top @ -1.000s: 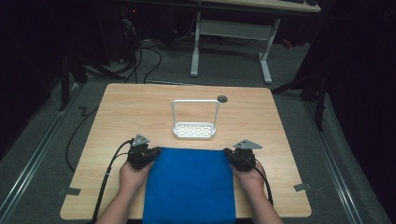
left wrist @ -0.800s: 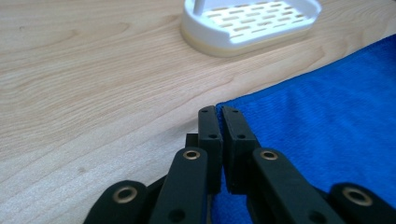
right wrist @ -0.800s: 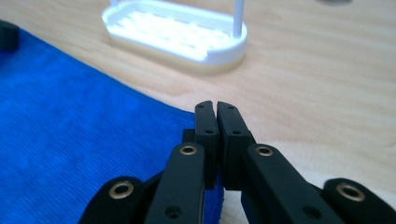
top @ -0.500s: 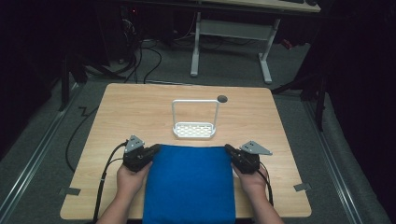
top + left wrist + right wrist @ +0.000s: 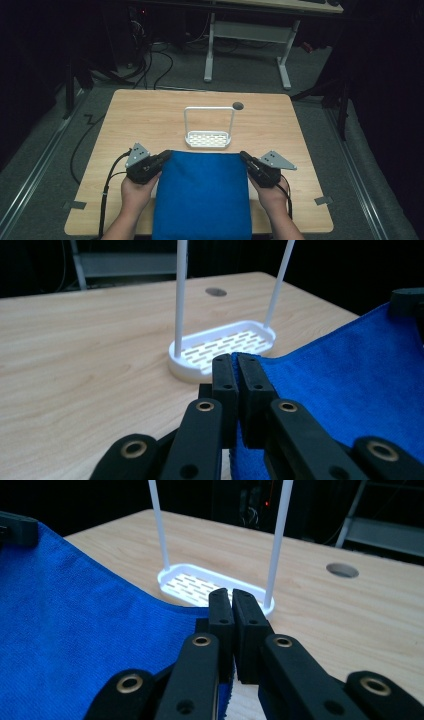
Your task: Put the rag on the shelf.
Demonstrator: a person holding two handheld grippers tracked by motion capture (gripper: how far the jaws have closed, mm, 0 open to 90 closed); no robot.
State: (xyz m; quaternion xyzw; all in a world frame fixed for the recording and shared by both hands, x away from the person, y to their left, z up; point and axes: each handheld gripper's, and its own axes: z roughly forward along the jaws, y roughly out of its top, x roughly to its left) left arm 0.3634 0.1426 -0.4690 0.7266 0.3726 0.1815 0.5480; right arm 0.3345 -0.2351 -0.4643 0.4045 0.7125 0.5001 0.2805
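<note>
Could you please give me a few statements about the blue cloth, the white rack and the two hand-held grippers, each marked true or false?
1. The left hand-held gripper is shut on a far corner of the blue cloth. True.
2. The right hand-held gripper hangs open above the table. False: it is shut on the cloth's other far corner.
3. The white rack stands beyond the cloth's far edge. True.
4. The cloth is draped over the rack's tall frame. False: it is held between the grippers on the near side of the rack.
5. A round hole in the wooden table lies beyond the rack. True.
</note>
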